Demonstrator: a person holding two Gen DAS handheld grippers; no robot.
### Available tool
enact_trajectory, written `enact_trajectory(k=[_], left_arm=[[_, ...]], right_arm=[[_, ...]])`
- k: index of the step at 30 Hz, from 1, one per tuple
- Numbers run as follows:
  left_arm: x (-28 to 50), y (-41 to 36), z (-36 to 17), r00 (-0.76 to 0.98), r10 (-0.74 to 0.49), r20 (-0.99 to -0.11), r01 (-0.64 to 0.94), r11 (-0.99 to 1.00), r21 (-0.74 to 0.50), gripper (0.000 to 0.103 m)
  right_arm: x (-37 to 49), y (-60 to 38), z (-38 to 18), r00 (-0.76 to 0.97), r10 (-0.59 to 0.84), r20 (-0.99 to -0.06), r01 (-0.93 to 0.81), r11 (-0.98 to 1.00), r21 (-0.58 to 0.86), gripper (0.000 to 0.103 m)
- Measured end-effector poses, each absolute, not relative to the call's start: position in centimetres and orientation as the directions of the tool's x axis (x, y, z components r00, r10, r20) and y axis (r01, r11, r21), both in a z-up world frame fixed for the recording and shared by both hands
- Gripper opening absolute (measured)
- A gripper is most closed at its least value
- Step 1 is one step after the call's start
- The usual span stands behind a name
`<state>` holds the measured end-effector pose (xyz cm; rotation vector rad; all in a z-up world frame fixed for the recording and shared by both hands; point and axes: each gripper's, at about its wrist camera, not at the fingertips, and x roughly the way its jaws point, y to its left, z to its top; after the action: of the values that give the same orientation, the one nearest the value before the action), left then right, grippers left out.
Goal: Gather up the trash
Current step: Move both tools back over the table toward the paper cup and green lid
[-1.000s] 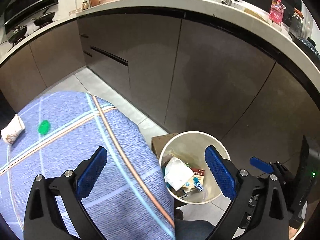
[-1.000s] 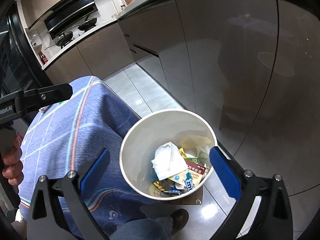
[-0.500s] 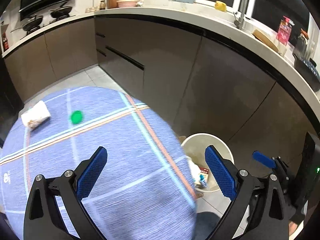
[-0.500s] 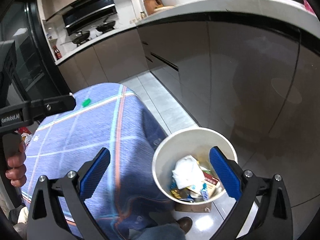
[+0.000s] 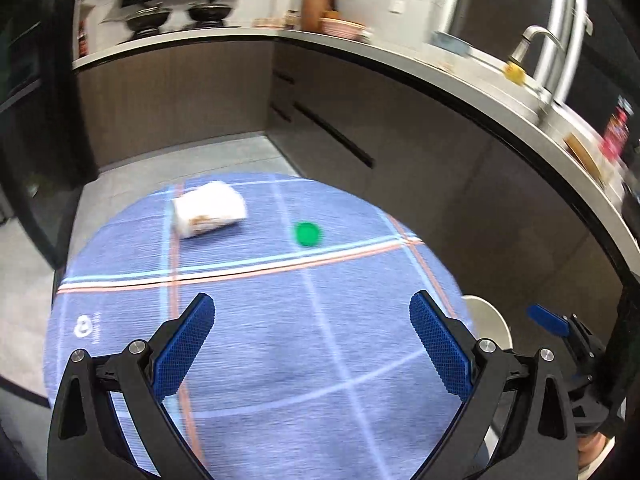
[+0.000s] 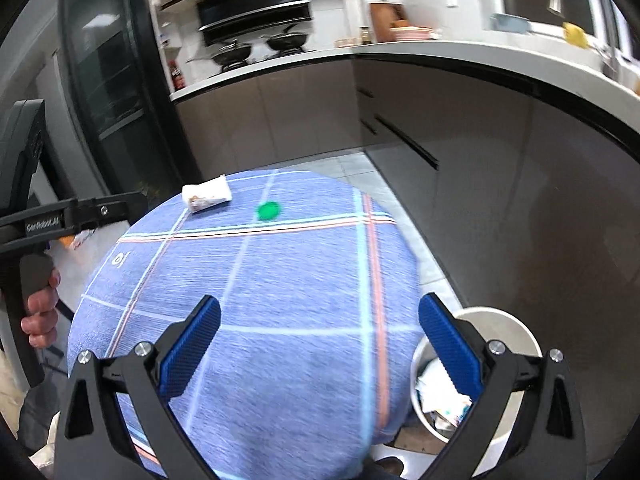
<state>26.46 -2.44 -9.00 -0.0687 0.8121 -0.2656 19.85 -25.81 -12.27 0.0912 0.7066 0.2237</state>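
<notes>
A white paper cup (image 5: 208, 208) (image 6: 207, 197) lies on its side at the far end of the round table with the blue checked cloth (image 5: 280, 340) (image 6: 280, 280). A green bottle cap (image 5: 307, 233) (image 6: 268, 210) rests a little to its right. My left gripper (image 5: 312, 340) hovers open over the near part of the cloth, nothing between its fingers. My right gripper (image 6: 320, 340) is open too, above the cloth's near right side. The white trash bin (image 6: 500, 324) (image 5: 486, 318) stands on the floor at the table's right edge, with wrappers and tissue inside.
Brown kitchen cabinets (image 6: 480, 200) curve round behind and to the right under a pale countertop (image 5: 400, 68) with a sink tap. A dark glass door (image 6: 108, 92) stands at the left. A hand (image 6: 38, 312) holds the other gripper's handle at the left edge of the right wrist view.
Both views have swung up and left from the trash bin to the table. The cup and green cap now sit ahead of both grippers, and the bin has slid to the lower right. Both grippers stay open.
</notes>
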Motion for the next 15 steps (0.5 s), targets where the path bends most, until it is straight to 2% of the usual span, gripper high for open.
enact_trajectory(k=[7,9,11,15], left_arm=[[27.7,3.3,-9.9,0.649,-0.245,-0.721,0.133,0.969,-0.209,0.094],[28.2,4.6,-10.4,0.649,-0.237,-0.723,0.117,0.97,-0.213,0.094],[28.7,5.7,-10.7,0.648,-0.231,-0.725,0.108,0.971,-0.213,0.094],[30.1,7.2,-11.2,0.649,-0.204,-0.733,0.091,0.977,-0.191,0.094]], right_arm=[[23.2,-19.7,-12.3,0.679,0.285,-0.676,-0.284,0.952,0.115,0.085],[24.3,-18.2,-12.5,0.661,0.293,-0.691,-0.304,0.946,0.111,0.077],[25.3,-17.2,-12.8,0.646,0.3,-0.702,-0.316,0.942,0.112,0.073],[27.7,-15.4,-13.6,0.62,0.312,-0.72,-0.329,0.936,0.122,0.072]])
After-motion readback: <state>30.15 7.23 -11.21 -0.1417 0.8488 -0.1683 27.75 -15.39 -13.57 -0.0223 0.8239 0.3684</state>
